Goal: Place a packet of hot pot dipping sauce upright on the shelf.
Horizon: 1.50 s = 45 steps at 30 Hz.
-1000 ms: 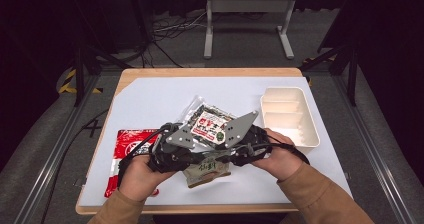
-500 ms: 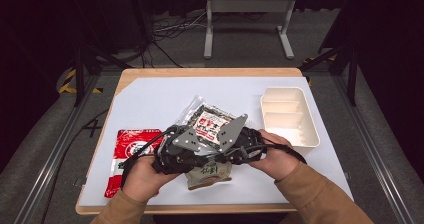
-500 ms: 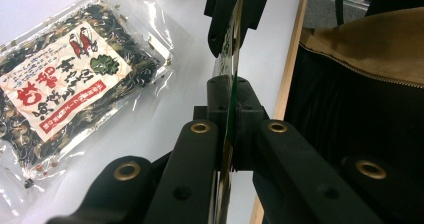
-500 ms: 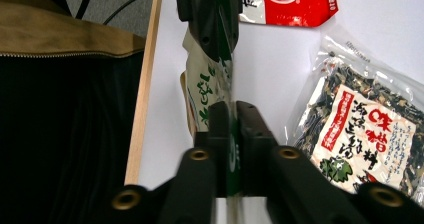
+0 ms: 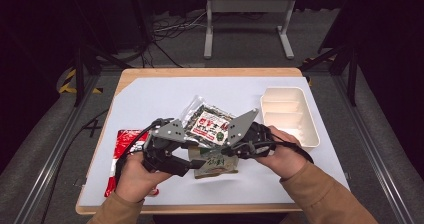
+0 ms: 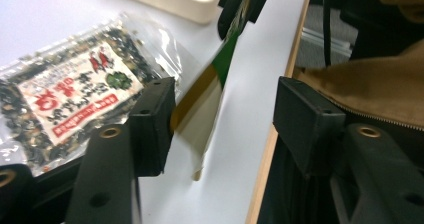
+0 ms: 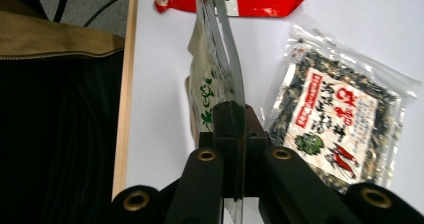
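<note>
Jaws of the right gripper (image 7: 234, 134) pinch the green packet (image 7: 212, 79). Left gripper (image 6: 222, 129) has just opened; the packet hangs between its spread jaws.

Green-and-cream packet (image 5: 216, 163); red pouch (image 5: 124, 140)

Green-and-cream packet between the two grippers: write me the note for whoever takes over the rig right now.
Right gripper: shut on the green-and-cream packet, held on edge above the table.
Left gripper: jaws have just been opening; packet between them, pads not pressing.
Seaweed bag lies mid-table, red packet at the left edge, divided tray at the right holds nothing.
Done: packet passed to the right gripper.
Left: probably placing it in the tray.
</note>
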Each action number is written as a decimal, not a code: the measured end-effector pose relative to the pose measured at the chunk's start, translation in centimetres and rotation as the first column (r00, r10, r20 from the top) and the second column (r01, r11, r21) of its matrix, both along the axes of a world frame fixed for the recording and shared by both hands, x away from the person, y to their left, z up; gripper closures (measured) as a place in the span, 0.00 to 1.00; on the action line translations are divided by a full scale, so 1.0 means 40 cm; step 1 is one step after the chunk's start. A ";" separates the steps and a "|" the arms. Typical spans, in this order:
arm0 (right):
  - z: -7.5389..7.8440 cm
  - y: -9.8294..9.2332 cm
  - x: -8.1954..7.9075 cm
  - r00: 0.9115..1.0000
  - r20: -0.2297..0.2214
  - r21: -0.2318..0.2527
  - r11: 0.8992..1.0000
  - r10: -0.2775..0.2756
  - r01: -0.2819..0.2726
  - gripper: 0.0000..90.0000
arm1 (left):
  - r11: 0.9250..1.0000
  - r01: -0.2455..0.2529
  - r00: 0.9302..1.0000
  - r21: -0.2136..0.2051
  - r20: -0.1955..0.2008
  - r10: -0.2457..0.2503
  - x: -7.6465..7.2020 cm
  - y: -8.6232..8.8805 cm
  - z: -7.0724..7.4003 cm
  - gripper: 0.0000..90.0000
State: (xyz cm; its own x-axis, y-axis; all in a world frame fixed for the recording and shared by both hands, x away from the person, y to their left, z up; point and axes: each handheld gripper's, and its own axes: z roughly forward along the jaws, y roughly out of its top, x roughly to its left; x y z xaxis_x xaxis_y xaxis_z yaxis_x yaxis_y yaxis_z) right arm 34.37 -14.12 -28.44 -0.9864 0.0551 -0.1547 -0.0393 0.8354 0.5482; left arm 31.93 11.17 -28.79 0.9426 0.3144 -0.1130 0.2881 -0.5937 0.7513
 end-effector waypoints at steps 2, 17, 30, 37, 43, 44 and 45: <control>0.009 -0.011 0.001 1.000 0.003 0.008 1.000 -0.010 0.010 0.99 | 1.000 -0.011 1.000 -0.017 0.004 0.011 -0.001 0.012 0.004 0.44; 0.084 -0.072 0.013 0.995 0.062 0.044 0.997 -0.073 0.070 0.99 | 0.993 -0.065 0.998 -0.096 0.008 0.066 0.003 0.097 -0.002 0.41; 0.132 -0.126 0.044 0.986 0.094 0.073 0.989 -0.138 0.131 0.99 | 0.974 -0.155 0.988 -0.167 0.001 0.157 0.040 0.162 -0.036 0.41; 0.149 -0.157 0.066 0.978 0.116 0.078 0.983 -0.174 0.166 0.99 | 0.954 -0.227 0.972 -0.196 0.021 0.235 0.059 0.209 -0.063 0.41; 0.162 -0.183 0.085 0.971 0.127 0.079 0.978 -0.204 0.195 0.99 | 0.941 -0.268 0.957 -0.208 0.057 0.285 0.066 0.231 -0.075 0.40; 0.166 -0.190 0.090 0.970 0.129 0.076 0.977 -0.208 0.199 0.99 | 0.939 -0.275 0.954 -0.207 0.061 0.293 0.064 0.231 -0.077 0.40; 0.168 -0.194 0.093 0.968 0.135 0.078 0.976 -0.210 0.201 0.99 | 0.938 -0.283 0.950 -0.200 0.077 0.303 0.063 0.232 -0.079 0.40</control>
State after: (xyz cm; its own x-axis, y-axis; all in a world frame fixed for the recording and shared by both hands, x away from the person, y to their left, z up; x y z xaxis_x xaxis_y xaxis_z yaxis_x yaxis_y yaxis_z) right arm 38.10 -21.87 -21.74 -0.9210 0.2687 -0.2820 0.0487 0.7976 0.6012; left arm 34.45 20.43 -31.94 0.8212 0.5616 -0.1010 0.3420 -0.3429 0.8749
